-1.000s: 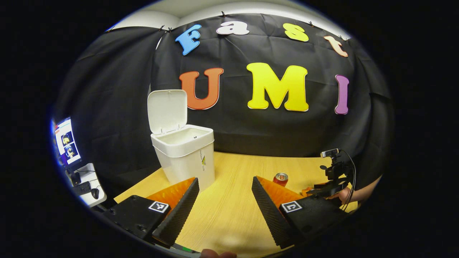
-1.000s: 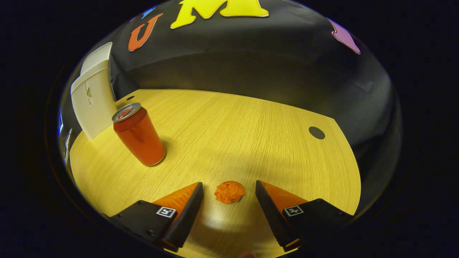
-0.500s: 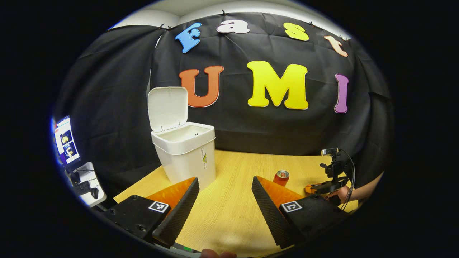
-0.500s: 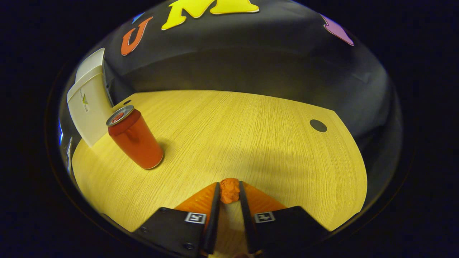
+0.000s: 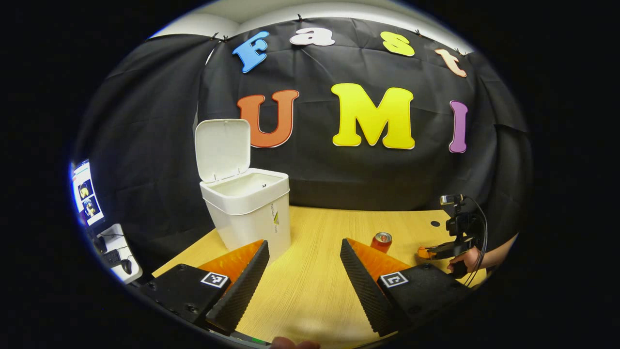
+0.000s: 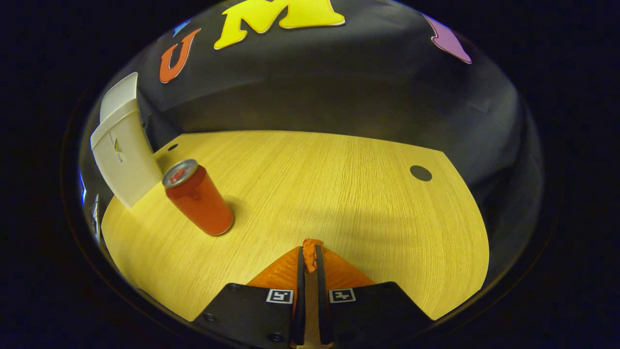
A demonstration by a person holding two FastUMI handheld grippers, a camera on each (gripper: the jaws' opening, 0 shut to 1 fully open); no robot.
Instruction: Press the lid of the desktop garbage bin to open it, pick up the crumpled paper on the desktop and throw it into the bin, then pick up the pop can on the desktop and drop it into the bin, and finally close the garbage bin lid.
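Bin: the white garbage bin (image 5: 247, 213) stands on the worktop (image 6: 339, 194) with its lid (image 5: 223, 149) tipped up and back, so the opening step looks done.

Right gripper (image 6: 310, 254): its jaws are drawn nearly together and pinch the crumpled paper (image 6: 310, 251) between both fingers, a little of the wad poking out past the tips.

What changed: a second ago these jaws stood wide apart with the paper lying loose on the worktop between them; half a second ago they were closing on it; now the gap is narrower and the wad squeezed flatter. The can also sits a bit differently in the right gripper view, which suggests the hand has begun to shift (whether the paper is already clear of the worktop I cannot tell).

Left gripper (image 5: 302, 261): its jaws are spread wide with nothing between them, held low over the worktop just in front of the bin, much as a second ago.

Pop can (image 6: 198, 198): upright on the worktop, between the bin and the right gripper, untouched.

Meaning for the task: the grasp appears secured, so the likely next move is a lift and a carry leftward, over the can, to the open bin. The can and the lid closing remain.

Risk: a light wad could slip if the pinch eases.
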